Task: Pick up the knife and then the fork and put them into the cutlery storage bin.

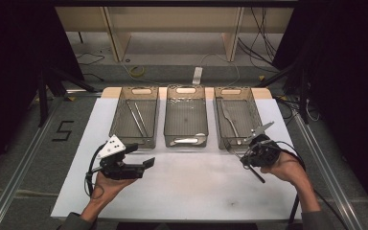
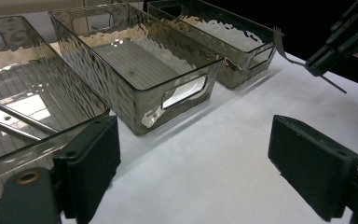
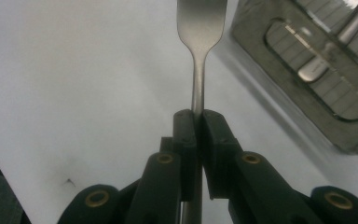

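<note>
We are looking at a white table [image 1: 182,187] with three smoky clear bins lying side by side along its far half. The left bin [image 1: 135,116] is holding two thin metal rods [image 1: 137,117], the middle bin [image 1: 186,115] is showing only a bright glint at its near wall, and the right bin [image 1: 237,116] is holding a piece of cutlery [image 1: 229,116] whose kind we cannot tell. The right gripper [image 3: 198,122] is pinching a fork [image 3: 200,28] by its neck, jaws closed tight on the metal, and is holding it above the table just near the right bin's near end, tines pointing up and away. The left gripper [image 2: 193,158] is hovering over the near left part of the table with its jaws spread wide and nothing between them, facing the left and middle bins.
</note>
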{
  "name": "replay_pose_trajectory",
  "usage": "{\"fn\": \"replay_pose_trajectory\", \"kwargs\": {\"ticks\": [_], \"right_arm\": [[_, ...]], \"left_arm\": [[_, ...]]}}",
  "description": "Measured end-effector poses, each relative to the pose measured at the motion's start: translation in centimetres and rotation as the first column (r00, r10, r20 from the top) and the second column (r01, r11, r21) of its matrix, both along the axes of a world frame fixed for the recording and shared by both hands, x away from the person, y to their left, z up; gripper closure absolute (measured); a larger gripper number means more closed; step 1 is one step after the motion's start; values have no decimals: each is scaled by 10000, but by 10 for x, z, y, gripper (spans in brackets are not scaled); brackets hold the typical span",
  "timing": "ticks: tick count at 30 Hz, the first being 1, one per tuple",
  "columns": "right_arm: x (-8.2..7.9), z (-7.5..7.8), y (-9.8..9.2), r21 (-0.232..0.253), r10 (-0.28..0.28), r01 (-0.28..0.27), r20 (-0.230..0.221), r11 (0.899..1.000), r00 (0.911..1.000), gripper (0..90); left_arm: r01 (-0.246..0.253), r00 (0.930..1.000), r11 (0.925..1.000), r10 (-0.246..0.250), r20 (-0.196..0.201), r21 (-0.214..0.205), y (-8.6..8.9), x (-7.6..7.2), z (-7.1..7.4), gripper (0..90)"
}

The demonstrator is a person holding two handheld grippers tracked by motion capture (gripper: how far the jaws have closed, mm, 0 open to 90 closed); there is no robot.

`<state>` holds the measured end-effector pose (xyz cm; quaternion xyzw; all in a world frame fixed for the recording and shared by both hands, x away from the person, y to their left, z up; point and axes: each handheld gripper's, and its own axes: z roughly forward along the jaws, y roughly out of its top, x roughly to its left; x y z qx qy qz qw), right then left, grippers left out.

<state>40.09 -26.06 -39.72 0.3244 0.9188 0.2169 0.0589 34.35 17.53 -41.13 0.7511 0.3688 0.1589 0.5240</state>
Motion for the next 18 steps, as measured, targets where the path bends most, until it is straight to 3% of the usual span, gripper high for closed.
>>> {"fn": "replay_pose_trajectory", "kwargs": {"ticks": [10,18], "right_arm": [[14,18,-3,758,-502,466,458,9960,9977,851],[33,36,1,1060,-811,719,857,9918,9930,851]], "left_arm": [[-6,10000,10000,6,-15,6,-1,1,0,162],[-30,10000,10000,30,31,-15,0,1,0,163]]}}
